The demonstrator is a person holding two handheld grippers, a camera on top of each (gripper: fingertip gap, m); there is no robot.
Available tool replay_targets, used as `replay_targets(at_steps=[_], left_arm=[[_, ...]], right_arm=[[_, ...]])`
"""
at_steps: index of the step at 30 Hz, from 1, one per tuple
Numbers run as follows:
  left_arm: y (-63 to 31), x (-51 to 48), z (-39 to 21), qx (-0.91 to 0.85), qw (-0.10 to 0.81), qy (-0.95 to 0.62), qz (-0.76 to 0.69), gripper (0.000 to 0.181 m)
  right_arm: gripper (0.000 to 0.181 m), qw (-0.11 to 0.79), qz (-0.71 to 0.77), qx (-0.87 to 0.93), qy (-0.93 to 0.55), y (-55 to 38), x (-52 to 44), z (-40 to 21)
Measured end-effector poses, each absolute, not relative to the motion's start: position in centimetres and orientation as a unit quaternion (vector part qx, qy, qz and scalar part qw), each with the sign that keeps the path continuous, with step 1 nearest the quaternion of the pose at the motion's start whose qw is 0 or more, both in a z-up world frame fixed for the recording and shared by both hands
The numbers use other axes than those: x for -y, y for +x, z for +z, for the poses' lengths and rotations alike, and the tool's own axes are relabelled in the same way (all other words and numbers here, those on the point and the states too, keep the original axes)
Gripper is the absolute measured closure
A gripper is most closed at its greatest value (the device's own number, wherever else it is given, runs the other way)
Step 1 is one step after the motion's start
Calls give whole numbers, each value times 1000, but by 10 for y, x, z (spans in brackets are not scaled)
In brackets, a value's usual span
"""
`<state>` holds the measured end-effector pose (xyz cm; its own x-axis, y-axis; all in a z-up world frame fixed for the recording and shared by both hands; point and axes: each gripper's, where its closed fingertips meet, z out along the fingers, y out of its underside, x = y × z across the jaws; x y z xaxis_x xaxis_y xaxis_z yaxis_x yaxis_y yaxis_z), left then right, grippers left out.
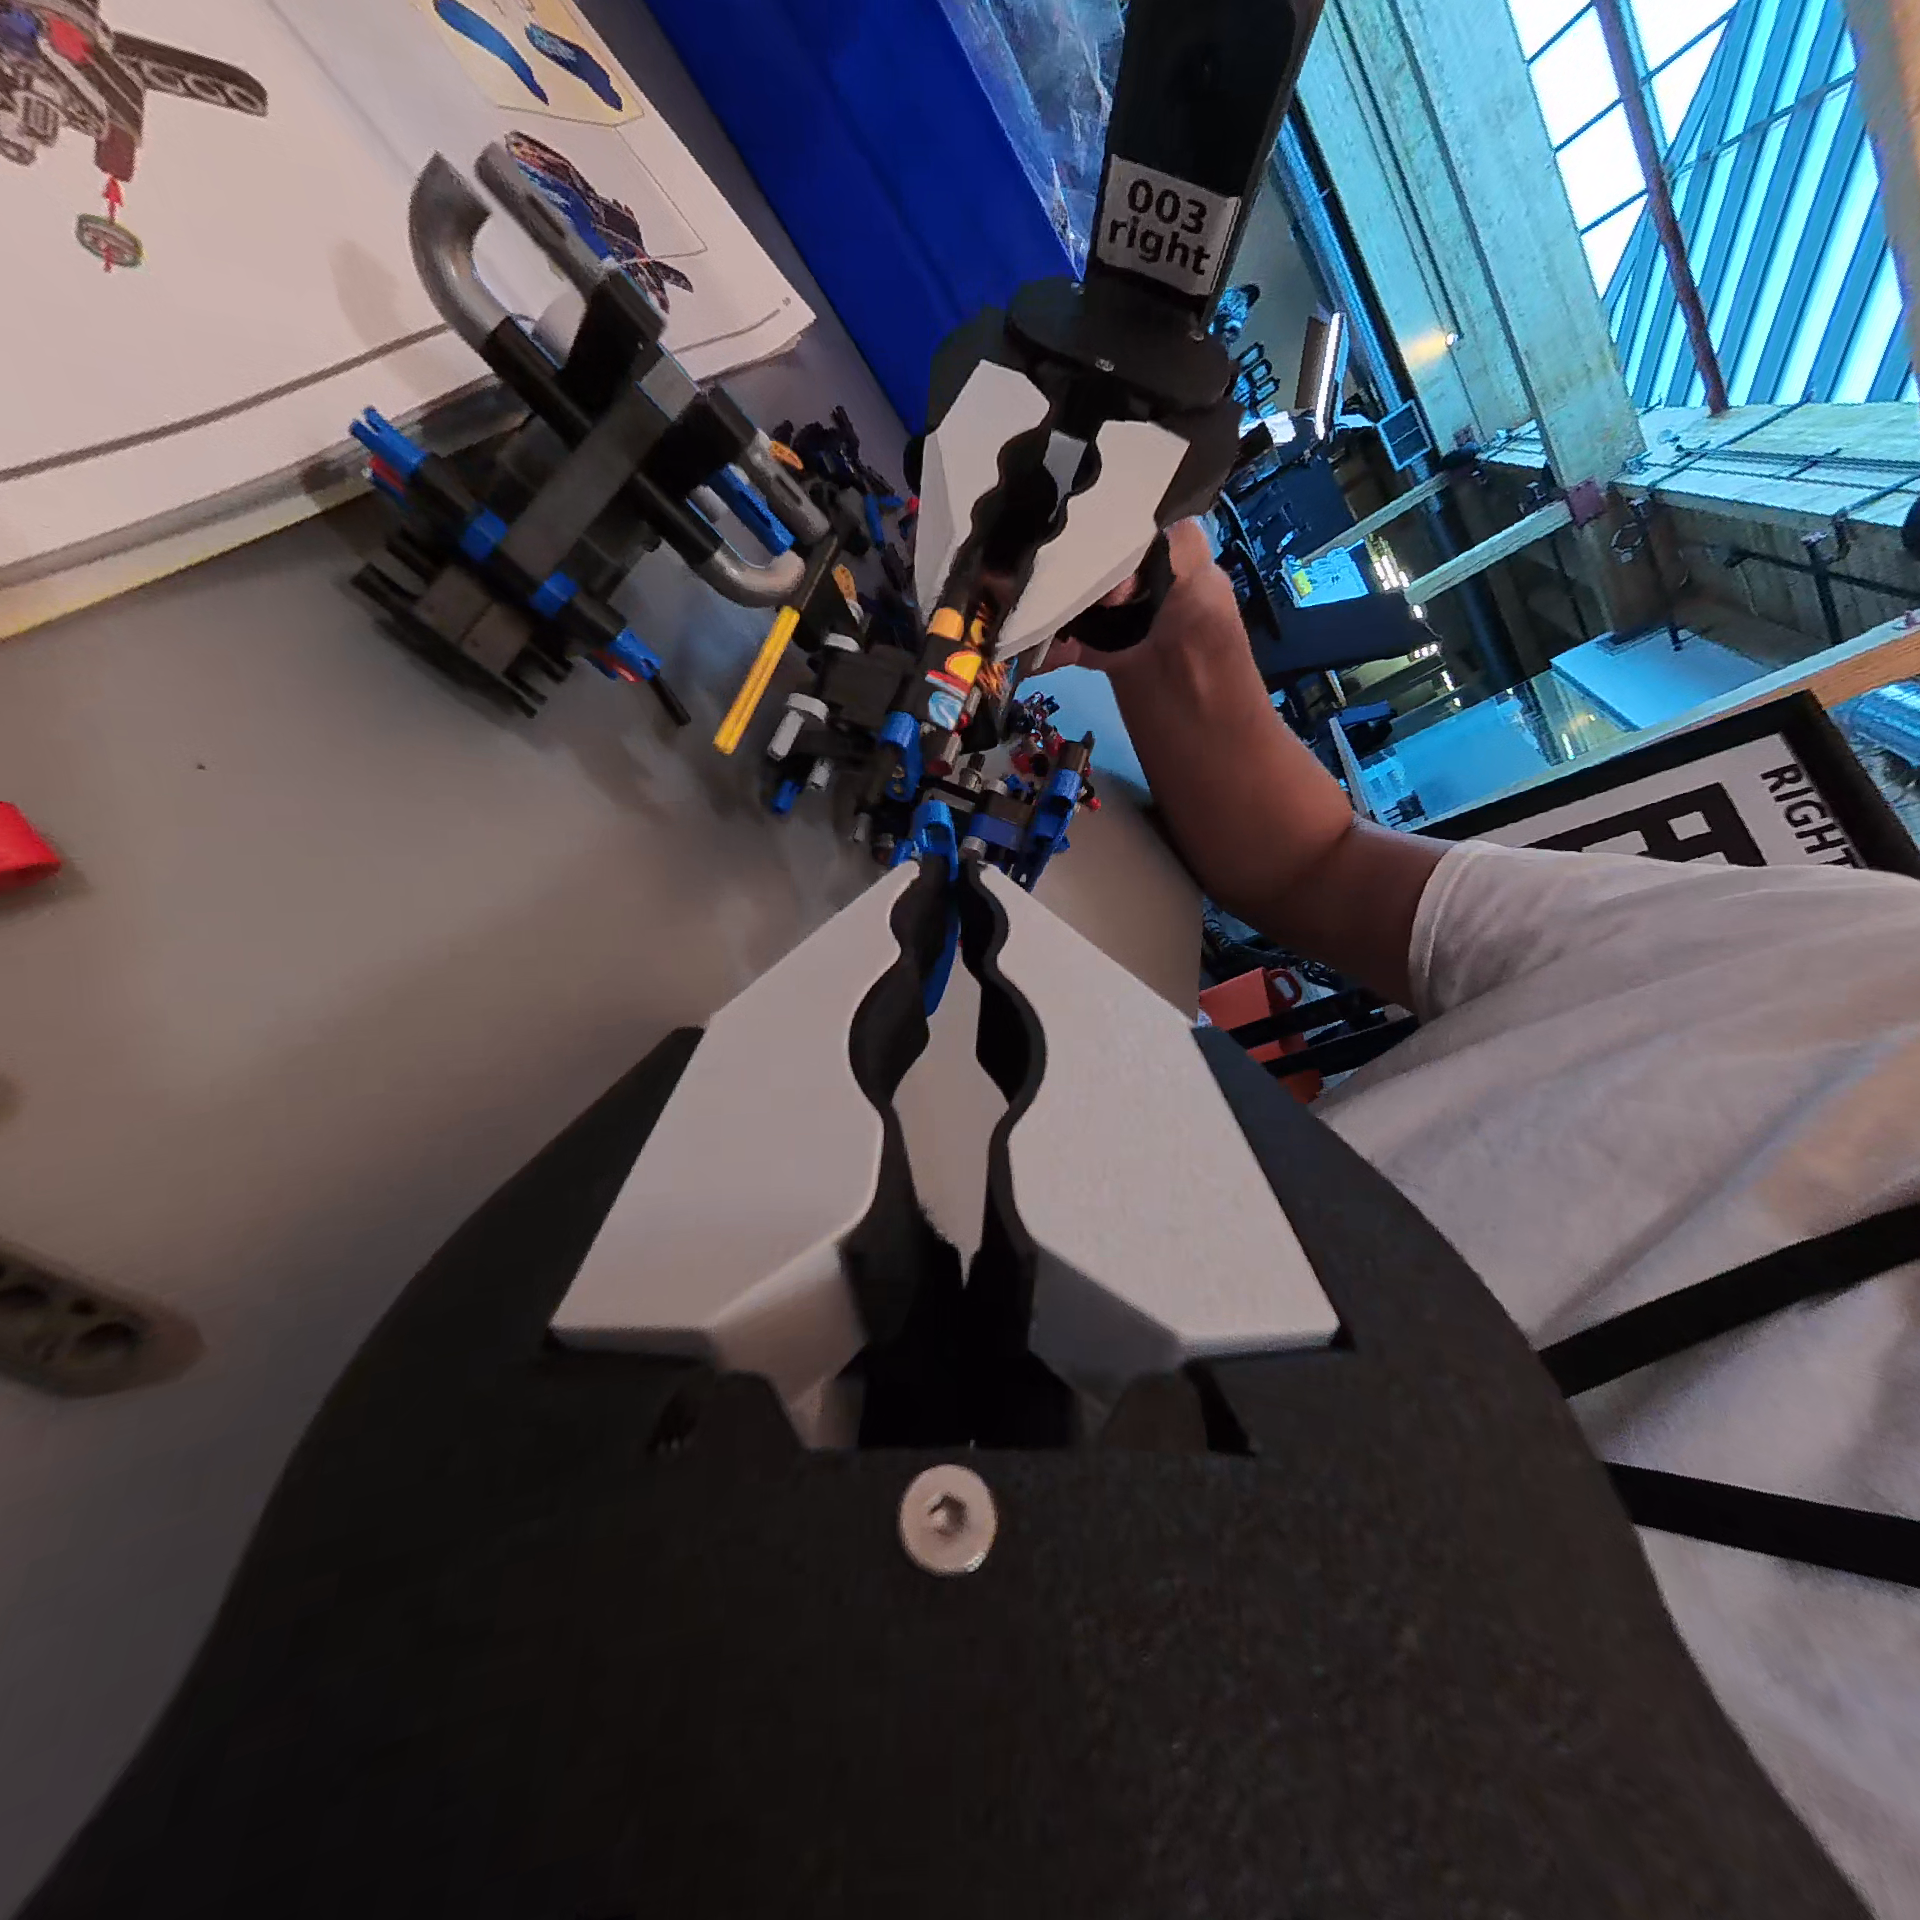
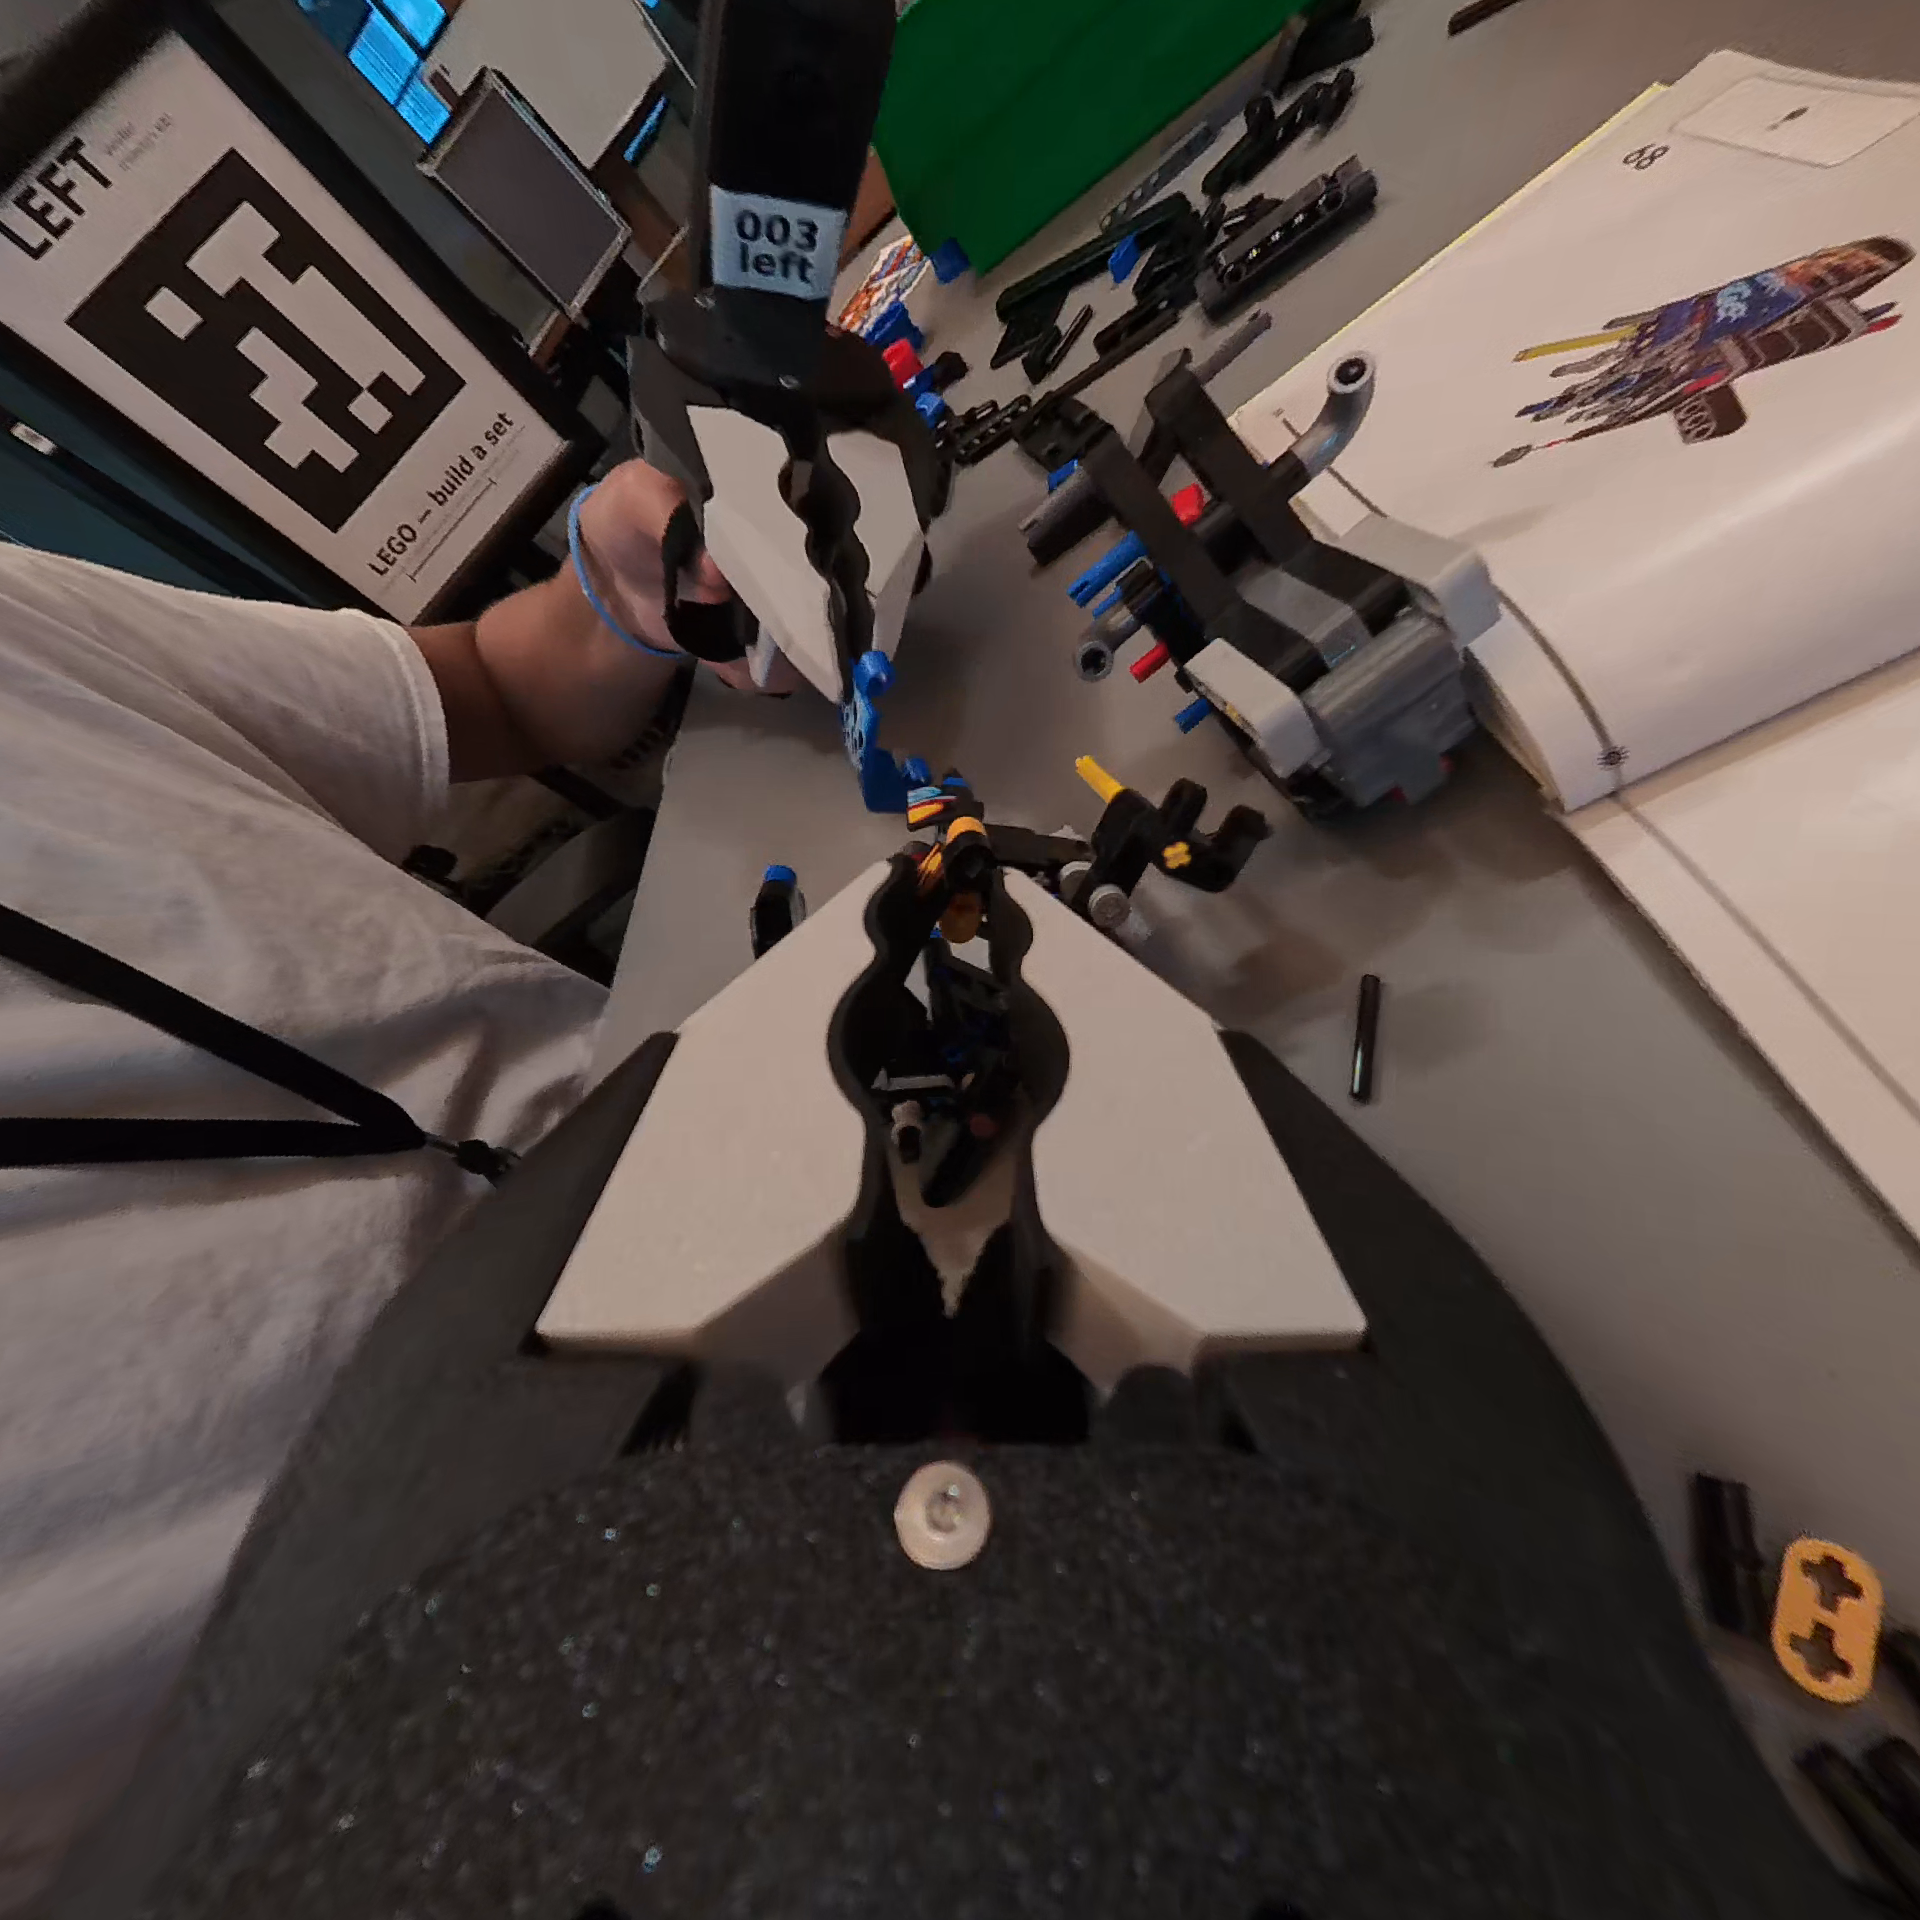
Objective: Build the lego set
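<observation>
A small black and blue lego assembly (image 1: pixel 961 764) with orange stickers hangs above the grey table (image 1: pixel 364 935) between my two grippers. My left gripper (image 1: pixel 940 878) is shut on its blue curved panel (image 2: pixel 868 727). My right gripper (image 2: pixel 940 883) is shut on the assembly's black stickered end (image 2: pixel 951 831); part of the assembly sits hidden between its fingers. The right gripper (image 1: pixel 997 634) comes in from above in the left wrist view. The left gripper (image 2: pixel 821 675) comes in from above in the right wrist view. A yellow axle (image 1: pixel 756 681) sticks out of the assembly.
A larger black and grey sub-assembly (image 2: pixel 1299 623) lies against the open instruction booklet (image 2: pixel 1662 468). Loose black and blue parts (image 2: pixel 1195 270) lie at the back by a green box (image 2: pixel 1039 104). A black pin (image 2: pixel 1364 1039) and an orange connector (image 2: pixel 1825 1621) lie nearby. A red piece (image 1: pixel 21 842) sits at the left. My right fingertips sit around 8 cm from my left ones. The yellow axle (image 1: pixel 756 681) sits 5 cm or so from the ends of my right fingers.
</observation>
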<state>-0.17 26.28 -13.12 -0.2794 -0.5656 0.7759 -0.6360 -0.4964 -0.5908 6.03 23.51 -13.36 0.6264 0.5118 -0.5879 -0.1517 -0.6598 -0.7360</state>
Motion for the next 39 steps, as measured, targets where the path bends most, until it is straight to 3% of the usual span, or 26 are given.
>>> replay_targets(at_steps=[6,19,39], left_arm=[[-2,-257,-117,494,46,553,669,181],[6,-244,-100,528,-21,488,695,181],[10,-245,-72,465,-42,453,759,181]], right_arm=[[180,423,496,85,-753,63,-230,-112],[181,445,567,38,-692,60,-230,-94],[180,508,579,15,-638,60,-228,-57]])
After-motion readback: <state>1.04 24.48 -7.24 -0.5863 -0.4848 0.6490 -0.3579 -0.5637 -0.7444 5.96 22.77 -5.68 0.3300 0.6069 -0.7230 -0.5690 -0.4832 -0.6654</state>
